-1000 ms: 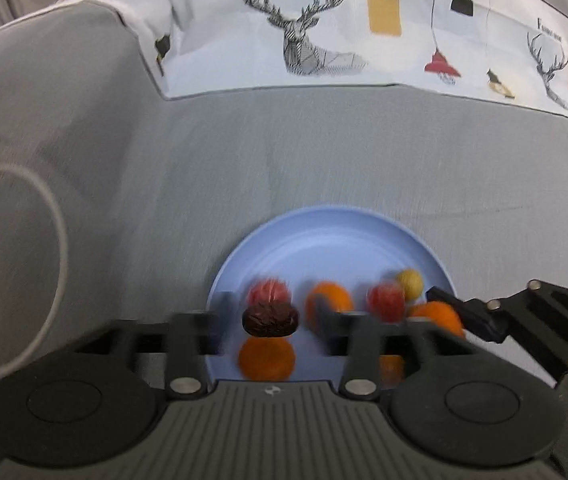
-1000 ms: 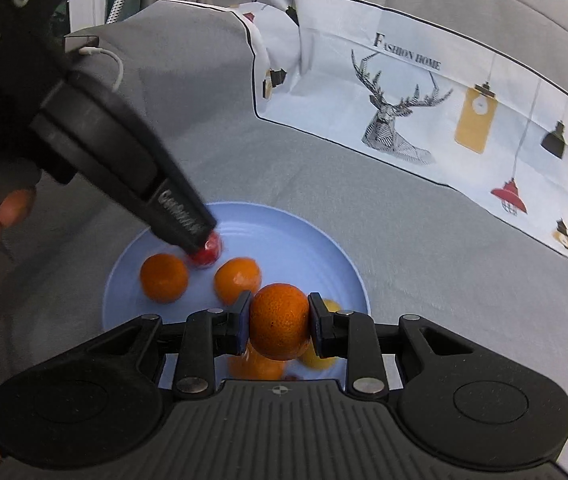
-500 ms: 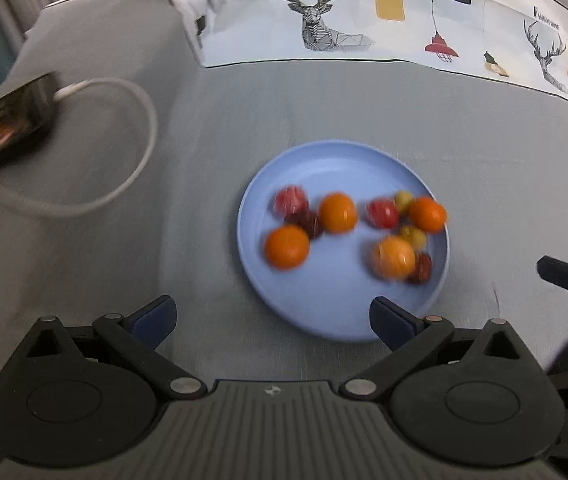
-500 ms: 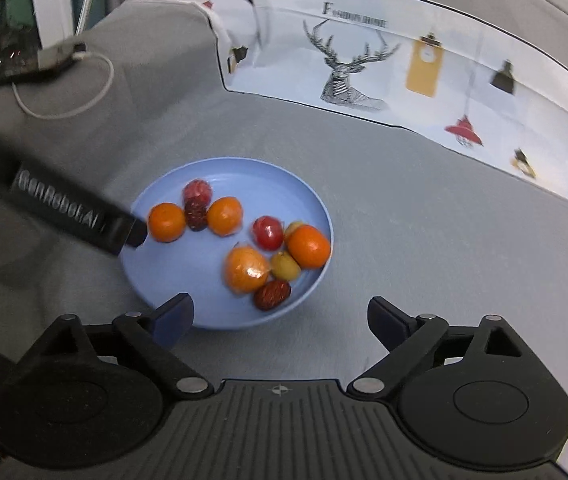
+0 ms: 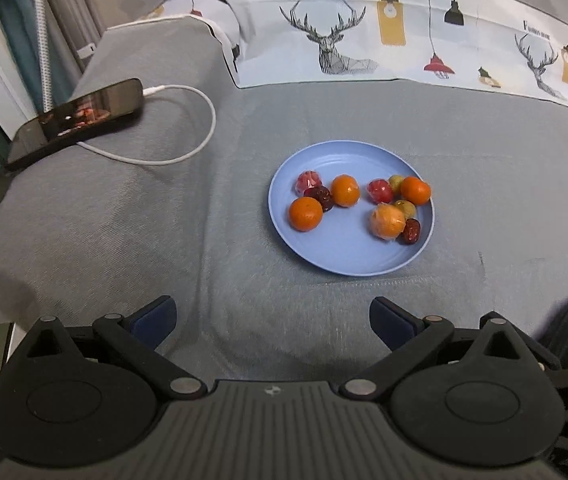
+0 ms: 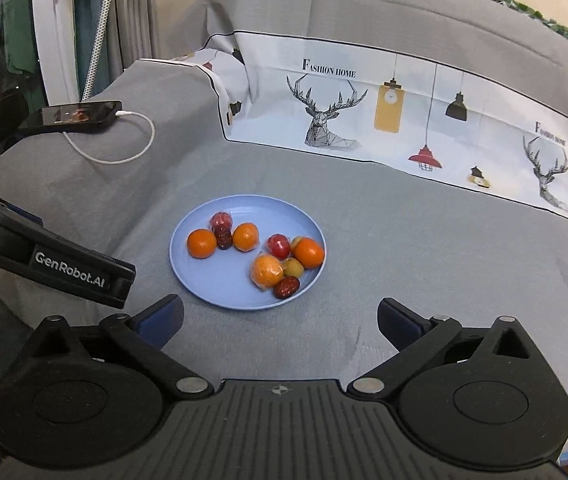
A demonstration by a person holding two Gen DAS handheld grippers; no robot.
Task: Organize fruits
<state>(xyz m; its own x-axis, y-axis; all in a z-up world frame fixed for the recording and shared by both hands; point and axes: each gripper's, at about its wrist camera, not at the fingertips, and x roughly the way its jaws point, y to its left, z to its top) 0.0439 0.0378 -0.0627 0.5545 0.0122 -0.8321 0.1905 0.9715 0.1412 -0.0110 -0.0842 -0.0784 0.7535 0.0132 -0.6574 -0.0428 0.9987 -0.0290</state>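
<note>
Both grippers, left (image 5: 271,320) and right (image 6: 279,320), jaws apart and empty, sit short of the plate (image 5: 344,260), fruits (image 5: 346,191) dead ahead.

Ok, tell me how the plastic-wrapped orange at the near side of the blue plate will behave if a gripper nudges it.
The wrapped orange is round, so it would probably roll. The red date and greenish fruit touching it might block or move with it. Its glossy wrap looks slippery, so pads may slide. The blue plate has only a low rim, which may not stop it.
</note>
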